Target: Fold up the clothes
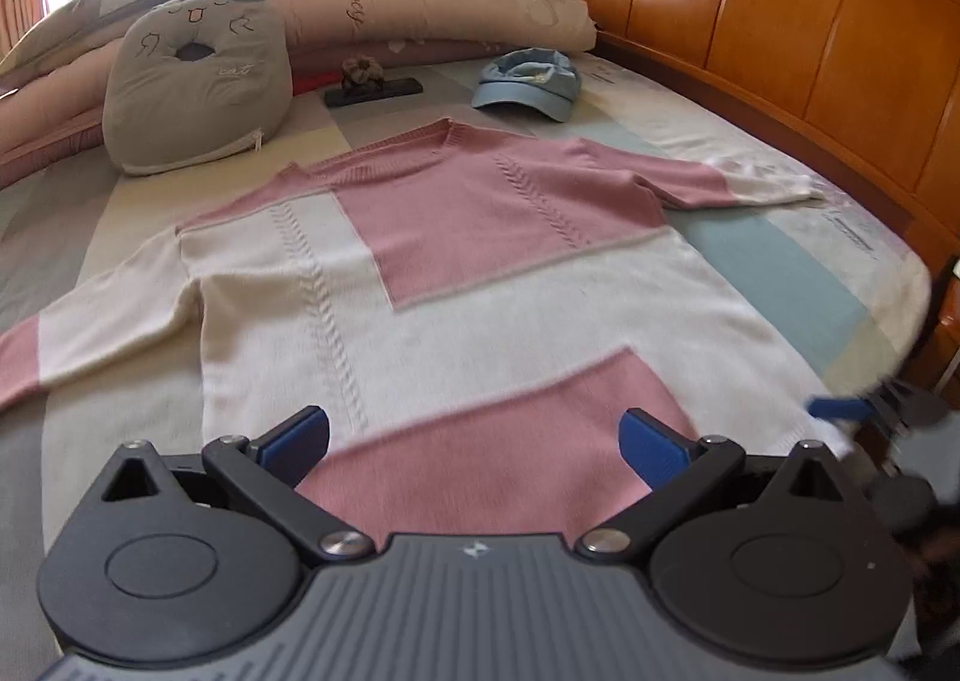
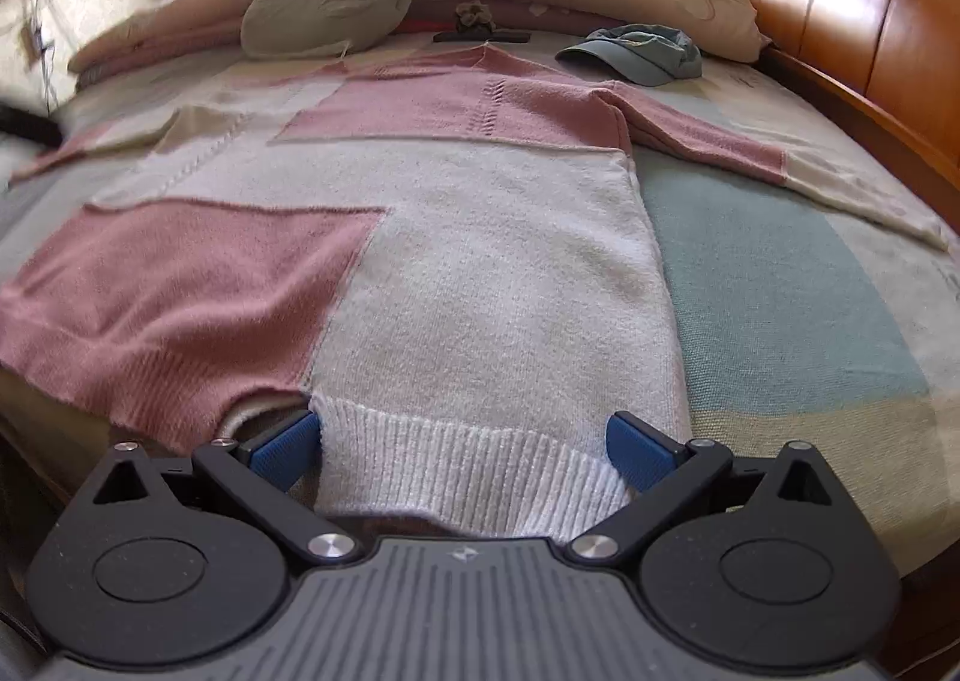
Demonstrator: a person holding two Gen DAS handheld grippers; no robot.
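A pink and cream knit sweater [image 1: 456, 273] lies flat on the bed, collar far, both sleeves spread out. My left gripper [image 1: 474, 444] is open above the pink patch at the hem, fingers wide apart, nothing between them. My right gripper [image 2: 462, 450] is open too, its blue pads [image 2: 282, 450] standing on either side of the cream ribbed hem [image 2: 456, 471] at the sweater's near right corner. The right gripper's blue tip [image 1: 840, 410] shows at the right edge of the left wrist view.
A grey cat cushion [image 1: 192, 87], a blue cap [image 1: 528, 84] and a dark flat object [image 1: 372, 93] lie beyond the collar, with pillows [image 1: 456, 3] behind. A wooden headboard [image 1: 780, 21] runs along the right. The striped bedsheet [image 2: 780, 291] is bare right of the sweater.
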